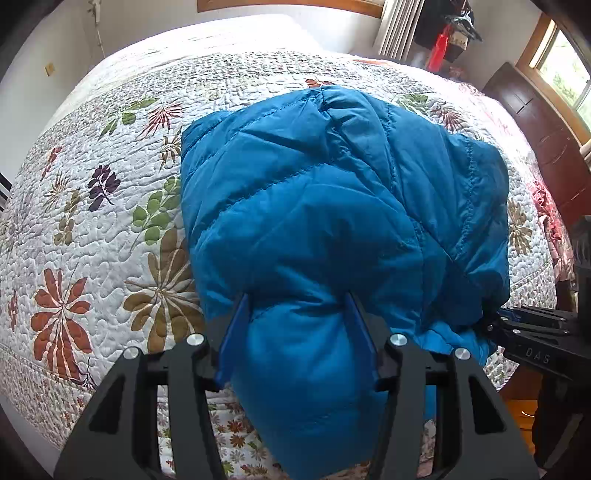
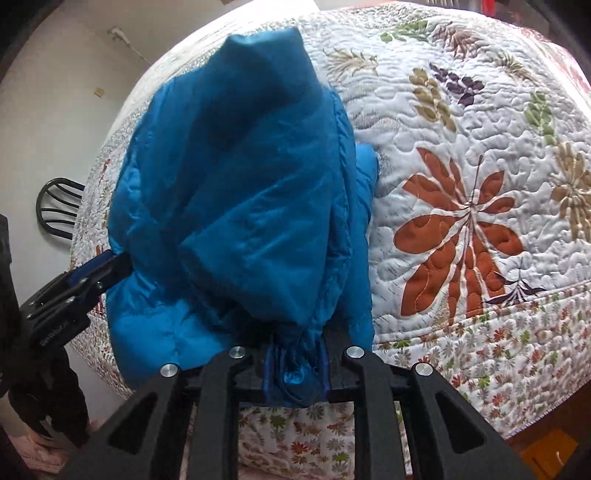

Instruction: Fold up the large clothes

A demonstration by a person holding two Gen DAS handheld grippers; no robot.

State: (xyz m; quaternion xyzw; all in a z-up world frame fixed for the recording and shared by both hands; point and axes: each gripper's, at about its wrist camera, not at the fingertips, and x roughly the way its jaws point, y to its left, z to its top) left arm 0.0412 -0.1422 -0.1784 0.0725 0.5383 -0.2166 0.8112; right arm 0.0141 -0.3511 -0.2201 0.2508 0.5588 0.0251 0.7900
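Note:
A blue quilted puffer jacket (image 1: 332, 192) lies bunched on the floral quilt of the bed (image 1: 92, 206). My left gripper (image 1: 297, 306) has its blue fingers around a thick roll of the jacket at its near edge and is shut on it. My right gripper (image 2: 295, 354) is shut on a gathered edge of the same jacket (image 2: 236, 192), near the bed's edge. The right gripper also shows in the left wrist view (image 1: 495, 325) at the jacket's right side. The left gripper shows in the right wrist view (image 2: 99, 273) at the jacket's left side.
The quilt (image 2: 461, 221) hangs over the near edge of the bed. A dark wooden cabinet (image 1: 543, 136) stands right of the bed under a window. Clothes hang in the far corner (image 1: 450, 33). A black chair (image 2: 55, 210) stands by the wall.

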